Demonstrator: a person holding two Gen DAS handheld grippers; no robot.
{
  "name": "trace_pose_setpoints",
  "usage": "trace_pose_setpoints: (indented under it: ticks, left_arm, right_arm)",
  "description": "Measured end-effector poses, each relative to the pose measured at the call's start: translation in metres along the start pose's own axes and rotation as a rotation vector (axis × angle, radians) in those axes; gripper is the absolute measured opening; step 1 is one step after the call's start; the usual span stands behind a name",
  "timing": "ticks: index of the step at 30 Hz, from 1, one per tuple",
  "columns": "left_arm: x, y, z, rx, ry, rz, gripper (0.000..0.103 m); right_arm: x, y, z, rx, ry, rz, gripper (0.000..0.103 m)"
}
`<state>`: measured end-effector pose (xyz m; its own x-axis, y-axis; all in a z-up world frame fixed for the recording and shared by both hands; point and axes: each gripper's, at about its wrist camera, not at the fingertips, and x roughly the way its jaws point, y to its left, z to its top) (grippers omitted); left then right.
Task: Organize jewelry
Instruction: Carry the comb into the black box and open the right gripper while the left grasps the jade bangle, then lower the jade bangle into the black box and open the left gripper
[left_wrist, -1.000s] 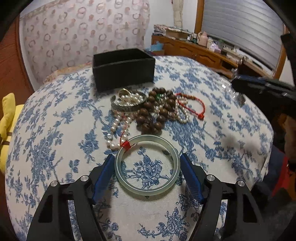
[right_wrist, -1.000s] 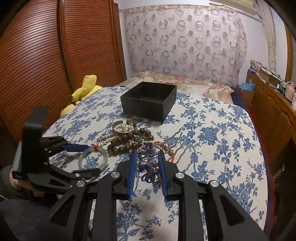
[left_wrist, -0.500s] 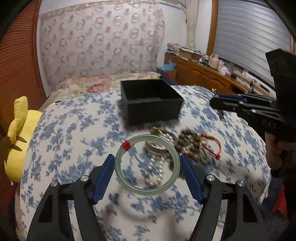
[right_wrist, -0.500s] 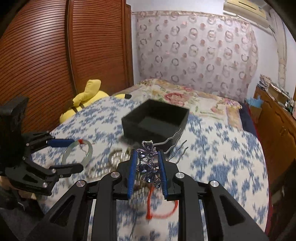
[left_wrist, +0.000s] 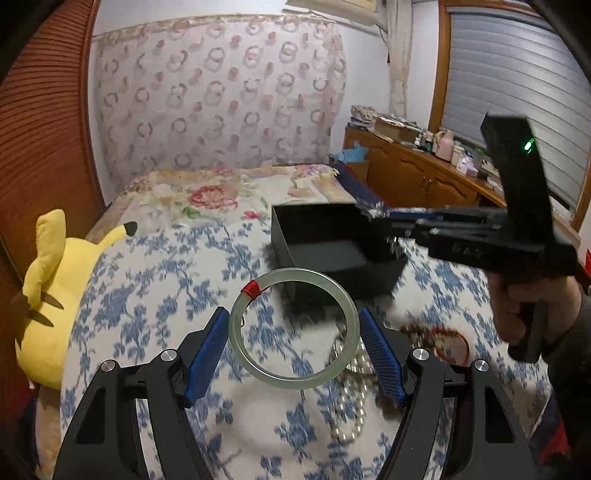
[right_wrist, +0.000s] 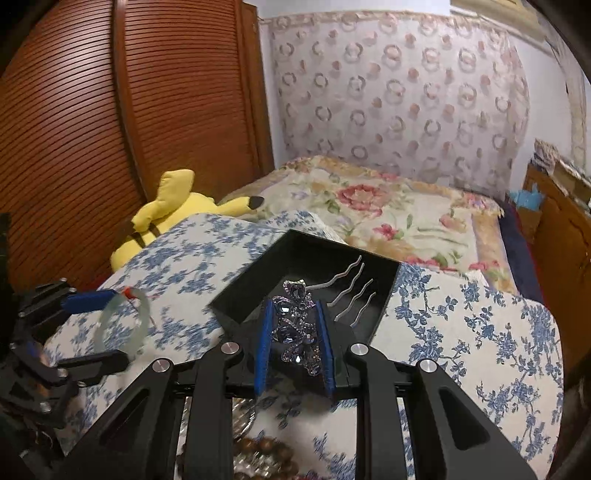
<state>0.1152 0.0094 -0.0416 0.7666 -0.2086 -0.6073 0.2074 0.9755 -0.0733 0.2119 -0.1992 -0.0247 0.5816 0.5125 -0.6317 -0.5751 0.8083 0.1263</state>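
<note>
My left gripper (left_wrist: 293, 330) is shut on a pale green jade bangle (left_wrist: 343, 306) with a red thread wrap, held in the air short of the black box (left_wrist: 325, 254). My right gripper (right_wrist: 293, 325) is shut on a purple jewelled hair comb (right_wrist: 295, 325), its wavy metal prongs reaching over the open black box (right_wrist: 295, 273). The right gripper also shows in the left wrist view (left_wrist: 373, 213) at the box's right rim. The left gripper with the bangle shows at the left of the right wrist view (right_wrist: 98, 325).
Pearl strands (left_wrist: 351, 402), brown wooden beads (right_wrist: 266, 454) and a red cord bracelet (left_wrist: 448, 345) lie on the blue-flowered bedspread (left_wrist: 155, 295) near me. A yellow plush toy (left_wrist: 55, 295) lies at the left. A wooden dresser (left_wrist: 417, 177) stands at the right.
Both grippers rose from the jewellery pile and moved forward toward the black box. The comb now hangs over the box opening and the bangle is closer to the box's front.
</note>
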Motion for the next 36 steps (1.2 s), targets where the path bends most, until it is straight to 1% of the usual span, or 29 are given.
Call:
trace_pose_setpoints:
  ticks: [4,6,7,12,17,20,26,29,32,36]
  left_arm:
    - [0.009,0.003,0.014,0.000,-0.008,0.004,0.069]
    - [0.017,0.003,0.021,0.002,-0.005,0.009,0.069]
    - [0.021,0.003,0.024,0.002,-0.003,0.013,0.069]
    - [0.037,-0.004,0.039,0.014,0.001,0.014,0.069]
    - [0.058,-0.017,0.049,0.037,0.021,0.016,0.069]
    - [0.069,-0.024,0.055,0.051,0.029,0.016,0.069]
    - [0.093,-0.034,0.058,0.079,0.076,0.035,0.069]
    - [0.098,-0.036,0.056,0.088,0.092,0.044,0.069]
    - [0.098,-0.037,0.053,0.083,0.097,0.034,0.069]
    - [0.090,-0.037,0.051,0.085,0.084,0.031,0.072]
  right_arm:
    - [0.010,-0.011,0.003,0.046,0.025,0.025,0.026]
    - [0.011,-0.015,0.004,0.061,0.033,0.024,0.031]
    - [0.012,-0.015,0.005,0.060,0.033,0.019,0.031]
    - [-0.003,-0.022,-0.002,0.066,0.014,0.006,0.031]
    - [-0.023,-0.030,-0.023,0.066,0.004,-0.054,0.034]
    - [-0.035,-0.036,-0.038,0.081,-0.005,-0.058,0.034]
    - [-0.045,-0.043,-0.065,0.111,0.007,-0.062,0.034]
    - [-0.046,-0.042,-0.076,0.113,0.020,-0.075,0.034]
    - [-0.048,-0.041,-0.084,0.107,0.029,-0.076,0.034]
    - [-0.051,-0.037,-0.093,0.095,0.036,-0.077,0.034]
